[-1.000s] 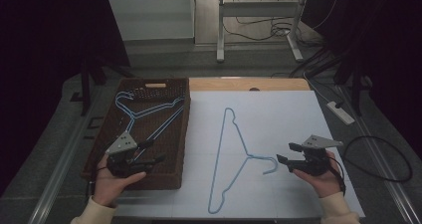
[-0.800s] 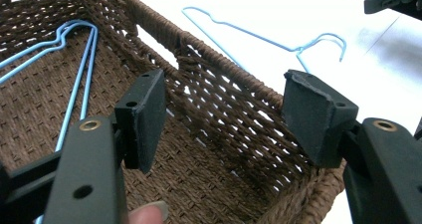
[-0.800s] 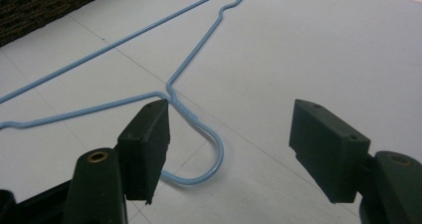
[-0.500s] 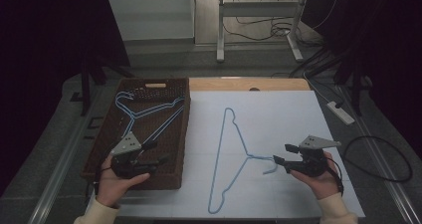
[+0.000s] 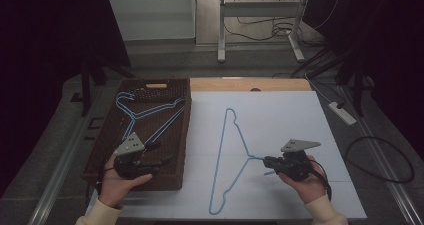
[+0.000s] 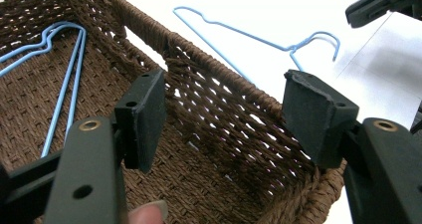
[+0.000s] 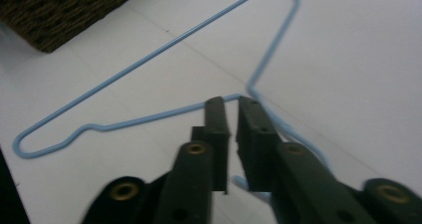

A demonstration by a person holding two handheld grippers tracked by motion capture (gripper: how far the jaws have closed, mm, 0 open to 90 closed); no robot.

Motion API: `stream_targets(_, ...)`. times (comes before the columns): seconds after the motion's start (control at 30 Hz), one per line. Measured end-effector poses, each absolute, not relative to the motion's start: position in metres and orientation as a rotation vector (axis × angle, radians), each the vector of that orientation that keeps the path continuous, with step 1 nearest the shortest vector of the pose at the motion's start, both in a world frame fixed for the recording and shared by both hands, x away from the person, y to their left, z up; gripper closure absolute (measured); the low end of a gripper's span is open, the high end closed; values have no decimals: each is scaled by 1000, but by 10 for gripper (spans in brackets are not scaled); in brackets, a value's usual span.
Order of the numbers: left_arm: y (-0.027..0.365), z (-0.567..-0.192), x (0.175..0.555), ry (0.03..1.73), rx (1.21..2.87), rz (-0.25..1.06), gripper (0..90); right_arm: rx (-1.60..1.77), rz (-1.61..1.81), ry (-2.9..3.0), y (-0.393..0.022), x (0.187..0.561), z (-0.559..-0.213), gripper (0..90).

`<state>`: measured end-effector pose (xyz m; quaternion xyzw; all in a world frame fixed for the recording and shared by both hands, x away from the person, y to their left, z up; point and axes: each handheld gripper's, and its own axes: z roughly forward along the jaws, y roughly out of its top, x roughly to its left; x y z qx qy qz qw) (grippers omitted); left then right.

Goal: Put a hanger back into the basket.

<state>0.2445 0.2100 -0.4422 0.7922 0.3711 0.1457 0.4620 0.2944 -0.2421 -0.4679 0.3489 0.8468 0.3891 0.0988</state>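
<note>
High view: a light-blue wire hanger (image 5: 235,160) lies flat on the white table sheet (image 5: 280,115), its hook pointing toward the right gripper (image 5: 270,162). That gripper's jaws are nearly together at the hook; in the right gripper view a narrow gap remains between them, and whether they pinch the wire cannot be told. More blue hangers (image 5: 145,112) lie in the brown wicker basket (image 5: 172,85) just left of the sheet. The left gripper (image 5: 155,155) hovers over the basket's near end, jaws spread wide, holding nothing.
</note>
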Motion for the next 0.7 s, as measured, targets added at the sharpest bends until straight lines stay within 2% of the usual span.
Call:
stream_targets(0.07,210,-442,244,912,1948,358,349,1015,1140,2545,-231,293,-469,897)
stream_targets(0.37,208,-442,244,904,1955,354,349,896,1059,2722,-174,287,-486,899)
stream_targets(0.7,207,-443,244,903,1964,347,348,827,963,2824,-140,285,-510,899)
